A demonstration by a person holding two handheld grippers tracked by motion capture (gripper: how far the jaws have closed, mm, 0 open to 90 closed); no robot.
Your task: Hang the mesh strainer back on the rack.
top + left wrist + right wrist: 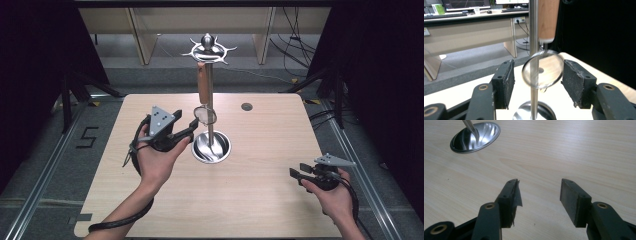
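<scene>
Now at the stand (209, 95), rising from its round steel base (212, 147) slightly behind the table's (260, 200) centre. Hanging from one of the top hooks (209, 50): a utensil with a wooden handle (202, 85) above and a round wire-rimmed head (205, 115) below, long axis vertical, close alongside the pole.

Left gripper (192, 127) held up off the table just left of the pole, jaws spread, pointing right toward the round head. In the left gripper view, round head (542, 68) sitting between the two pads (576, 82), apart from both, pole (533, 60) crossing in front of it; wooden handle (547, 20) directly above. Nothing gripped yet.

Right gripper (299, 173) resting low near the right front corner of the table, jaws parted and empty, well apart from the stand. In the right gripper view, bare wood ahead, steel base (475, 137) far off at upper left.

Judgement: left hand is the nearer and working one. Deciding relation: head already bracketed by the pads, so closing would pinch across its rim; pole just beside the head, some risk of catching it too. Lift along the vertical axis probably needed to clear the hook.
</scene>
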